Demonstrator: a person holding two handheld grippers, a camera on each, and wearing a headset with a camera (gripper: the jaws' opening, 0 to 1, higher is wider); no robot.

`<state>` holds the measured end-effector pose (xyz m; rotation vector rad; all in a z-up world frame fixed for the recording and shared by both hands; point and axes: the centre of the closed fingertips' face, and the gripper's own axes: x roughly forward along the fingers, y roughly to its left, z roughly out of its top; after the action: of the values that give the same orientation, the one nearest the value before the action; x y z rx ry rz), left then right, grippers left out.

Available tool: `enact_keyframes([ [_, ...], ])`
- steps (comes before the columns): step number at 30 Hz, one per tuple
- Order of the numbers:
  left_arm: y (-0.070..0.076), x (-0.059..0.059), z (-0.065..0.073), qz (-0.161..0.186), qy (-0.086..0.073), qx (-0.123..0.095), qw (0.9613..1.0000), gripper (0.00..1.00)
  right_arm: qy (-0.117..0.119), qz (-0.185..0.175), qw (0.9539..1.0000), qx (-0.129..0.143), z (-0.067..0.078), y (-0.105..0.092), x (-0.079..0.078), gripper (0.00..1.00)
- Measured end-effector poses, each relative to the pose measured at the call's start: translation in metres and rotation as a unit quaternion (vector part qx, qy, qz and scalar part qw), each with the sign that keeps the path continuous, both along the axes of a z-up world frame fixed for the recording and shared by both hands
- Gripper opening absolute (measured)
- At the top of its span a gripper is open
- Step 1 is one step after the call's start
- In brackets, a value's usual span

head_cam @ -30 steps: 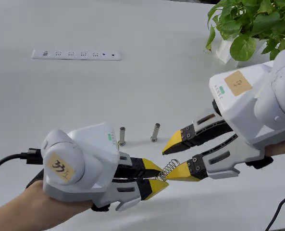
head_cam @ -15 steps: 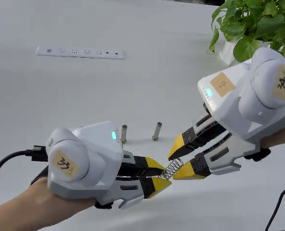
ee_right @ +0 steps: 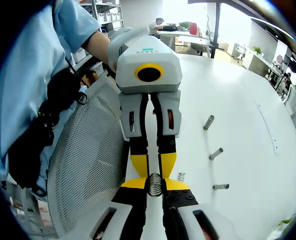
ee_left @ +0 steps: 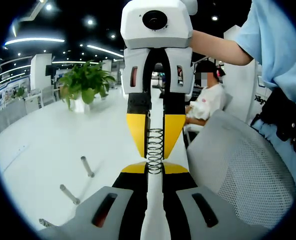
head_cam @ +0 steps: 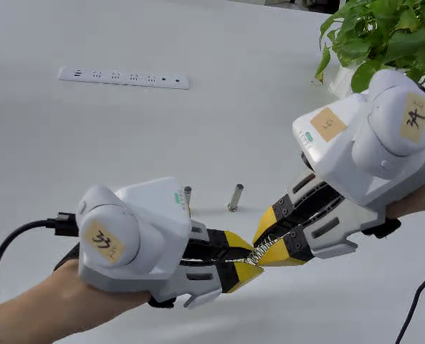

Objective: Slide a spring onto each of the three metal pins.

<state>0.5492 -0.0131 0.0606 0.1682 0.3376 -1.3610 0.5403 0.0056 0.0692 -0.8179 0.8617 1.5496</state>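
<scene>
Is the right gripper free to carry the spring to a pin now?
Probably not: the left gripper also clamps the spring that the right gripper holds. Beyond that, the way to the nearest pin looks open.

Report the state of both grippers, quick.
Left gripper: jaws closed on one end of the spring.
Right gripper: jaws closed on the other end of the same spring.

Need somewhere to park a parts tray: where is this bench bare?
Widest bare patch: between the power strip and the pins. Also open from strip to plant. Crowded near you: left gripper and right gripper meet on the spring, cable at left.
</scene>
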Motion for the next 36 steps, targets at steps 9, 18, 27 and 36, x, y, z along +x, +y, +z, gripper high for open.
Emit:
enact_keyframes([
  [9,0.001,-0.004,-0.002,0.004,0.003,-0.007,1.0000,0.07,0.008,0.013,0.9999,-0.007,-0.002,0.001,-0.005,0.07],
  [18,0.011,-0.001,-0.004,0.034,0.000,-0.008,0.9994,0.09,-0.004,0.025,0.9995,-0.017,-0.004,0.006,0.000,0.07],
  [27,0.044,0.011,-0.016,0.110,0.006,0.002,0.9939,0.39,-0.014,0.030,0.9993,-0.015,-0.007,0.008,0.008,0.07],
  [36,0.080,0.022,-0.024,0.190,0.009,0.012,0.9816,0.68,-0.021,0.033,0.9991,-0.018,-0.007,0.009,0.015,0.07],
])
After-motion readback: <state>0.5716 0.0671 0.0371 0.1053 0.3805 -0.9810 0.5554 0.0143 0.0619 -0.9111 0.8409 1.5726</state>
